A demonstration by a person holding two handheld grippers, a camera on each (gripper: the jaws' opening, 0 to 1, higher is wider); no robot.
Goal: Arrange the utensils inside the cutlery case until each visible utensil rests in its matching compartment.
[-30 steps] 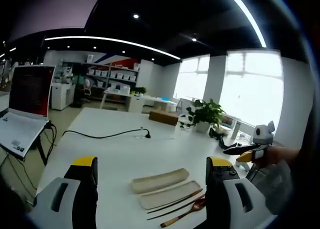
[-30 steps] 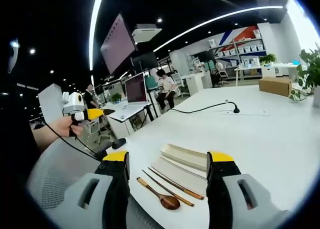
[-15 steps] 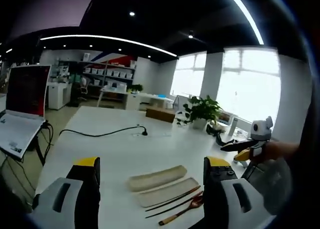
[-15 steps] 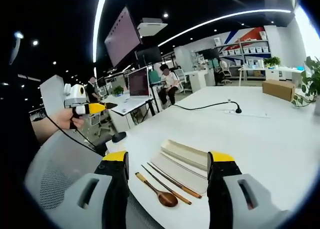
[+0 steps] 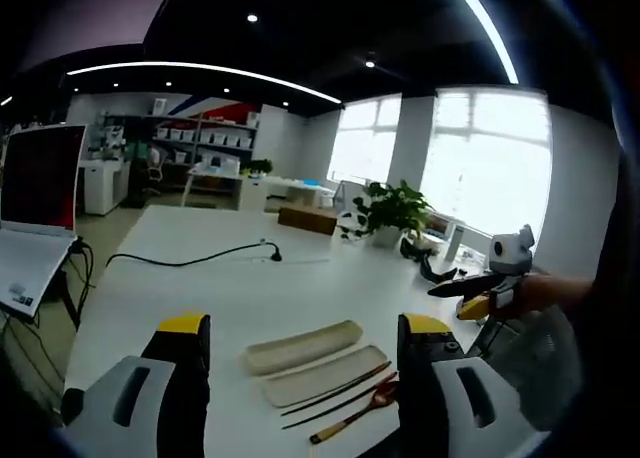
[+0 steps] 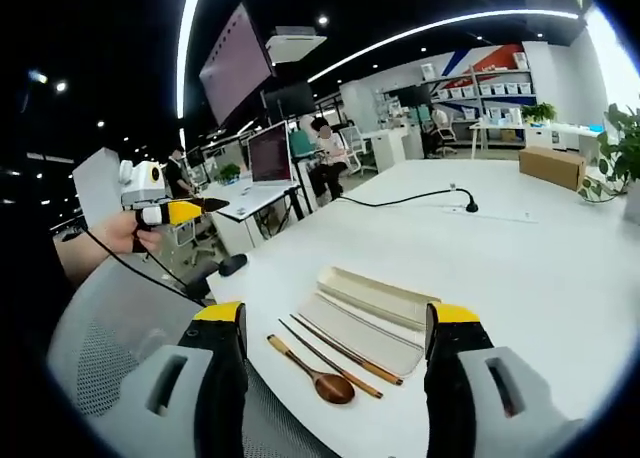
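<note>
Both grippers hang above the white worktop [image 6: 560,268] with jaws spread wide and nothing between them: the left gripper [image 5: 300,363] and the right gripper [image 6: 332,353]. Just ahead lies the cutlery case, split into its tray [image 6: 385,294] and flat lid [image 6: 362,323] side by side. Beside the lid rest the chopsticks [image 6: 335,352], then the wooden spoon [image 6: 308,371], all outside the case. A black cable [image 5: 190,260] trails farther back.

no readable text here, folks: the open laptop's red-lit screen [image 5: 40,178] is a blur, the white bins on the far shelving [image 5: 195,148] carry nothing legible, and the brown cardboard box [image 6: 553,165] on the white surface [image 6: 520,258] shows no label.
</note>
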